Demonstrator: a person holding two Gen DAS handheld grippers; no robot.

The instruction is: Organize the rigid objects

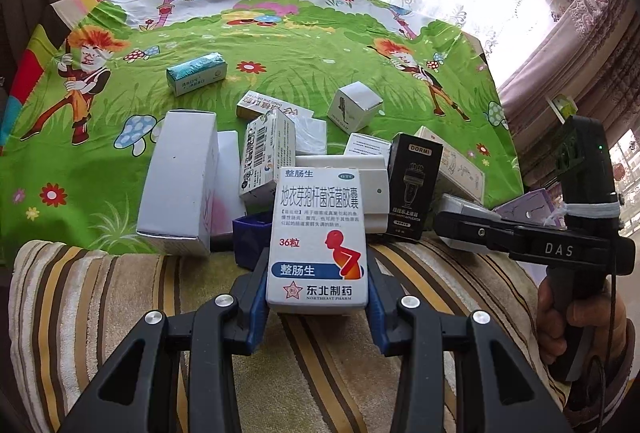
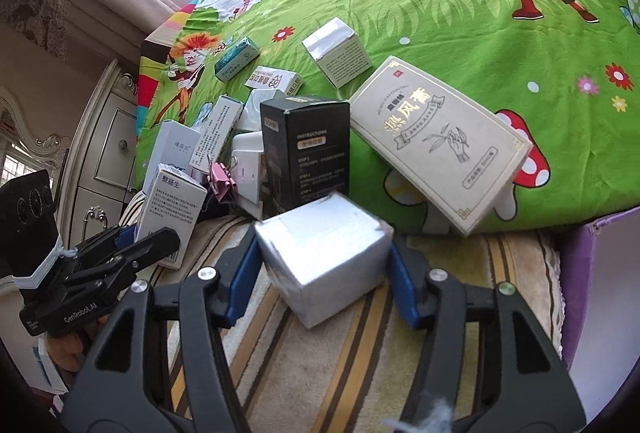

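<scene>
My left gripper (image 1: 318, 273) is shut on a white medicine box with a red figure and blue label (image 1: 318, 233), held upright over the striped cushion; it also shows in the right wrist view (image 2: 174, 209). My right gripper (image 2: 324, 273) is shut on a silver-white cube box (image 2: 326, 259), held over the same cushion; the gripper shows from the side in the left wrist view (image 1: 472, 229). Behind both lies a pile of boxes: a black box (image 2: 306, 153), a cream flat box with a hand drawing (image 2: 440, 141), and a tall white box (image 1: 180, 177).
A green cartoon cloth (image 1: 280, 45) covers the surface, with a teal box (image 1: 198, 73) and a white cube box (image 1: 354, 105) lying apart. A pink binder clip (image 2: 222, 179) sits in the pile. A purple box edge (image 2: 588, 273) is at right. A cabinet (image 2: 108, 153) stands left.
</scene>
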